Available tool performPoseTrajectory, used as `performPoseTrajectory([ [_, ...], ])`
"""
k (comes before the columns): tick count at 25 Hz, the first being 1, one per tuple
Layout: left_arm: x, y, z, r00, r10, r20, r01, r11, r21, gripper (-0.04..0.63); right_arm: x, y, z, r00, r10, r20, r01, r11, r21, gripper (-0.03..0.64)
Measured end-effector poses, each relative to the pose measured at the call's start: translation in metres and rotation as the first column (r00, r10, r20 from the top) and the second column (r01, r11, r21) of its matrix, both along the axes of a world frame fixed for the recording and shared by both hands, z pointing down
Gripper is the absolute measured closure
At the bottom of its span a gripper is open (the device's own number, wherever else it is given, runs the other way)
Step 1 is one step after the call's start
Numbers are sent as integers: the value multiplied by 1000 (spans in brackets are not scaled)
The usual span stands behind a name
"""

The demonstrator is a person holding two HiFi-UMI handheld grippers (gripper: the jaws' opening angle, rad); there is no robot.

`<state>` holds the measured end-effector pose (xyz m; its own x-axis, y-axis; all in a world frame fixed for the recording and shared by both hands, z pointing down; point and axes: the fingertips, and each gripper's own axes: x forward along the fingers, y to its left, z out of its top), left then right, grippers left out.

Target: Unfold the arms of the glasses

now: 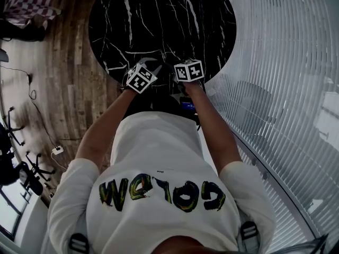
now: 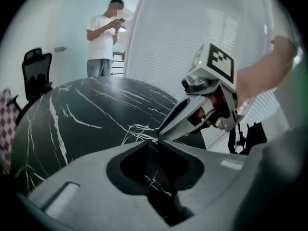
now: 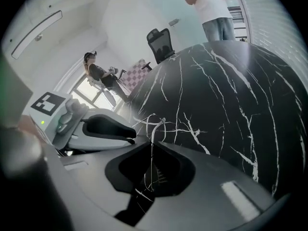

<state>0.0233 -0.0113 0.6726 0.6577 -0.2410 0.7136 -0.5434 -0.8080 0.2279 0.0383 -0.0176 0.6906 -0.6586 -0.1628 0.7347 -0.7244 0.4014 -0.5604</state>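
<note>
You are clamping the glasses (image 3: pixel 154 129) in your right gripper (image 3: pixel 153 143) — its jaws are pressing almost together on the thin wire frame, which is rising out of the tips over the near edge of the black marble table (image 1: pixel 159 15). The frame's long line is running along the jaws and away from you, curling right at its far end. Your left gripper (image 2: pixel 154 142) is sitting just left of the frame, its tip nearly meeting the right gripper's tip. Its jaws are standing slightly parted with nothing visibly pinched — though the wire is so fine against the veined marble that an arm may be lying between them. Being the free hand, the left is looking like the one to swing an arm out leftward.
</note>
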Motion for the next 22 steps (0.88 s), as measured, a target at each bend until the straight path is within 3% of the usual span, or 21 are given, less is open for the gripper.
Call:
performPoseTrajectory([
  [2, -1, 0, 5, 995, -90, -45, 85, 991, -104, 531, -1, 0, 0, 1000, 1, 6, -1, 1000, 2, 601],
  [4, 0, -3, 7, 980, -177, -86, 158, 968, -195, 531, 0, 1, -1, 1000, -1, 4, 1, 1000, 8, 601],
  [9, 3, -12, 10, 916, -374, -149, 298, 879, -372, 531, 0, 3, -4, 1000, 0, 6, 0, 1000, 16, 601],
  [12, 7, -14, 16, 888, -433, -151, 333, 836, -436, 532, -2, 4, -6, 1000, 1, 14, -1, 1000, 17, 601],
  [16, 8, -14, 20, 869, -474, -140, 359, 800, -480, 534, 0, 3, -3, 1000, 9, 15, -9, 1000, 11, 601],
  [22, 11, -15, 19, 812, -555, -179, 378, 736, -562, 554, 3, 3, -4, 1000, 22, 23, -22, 1000, 2, 601],
])
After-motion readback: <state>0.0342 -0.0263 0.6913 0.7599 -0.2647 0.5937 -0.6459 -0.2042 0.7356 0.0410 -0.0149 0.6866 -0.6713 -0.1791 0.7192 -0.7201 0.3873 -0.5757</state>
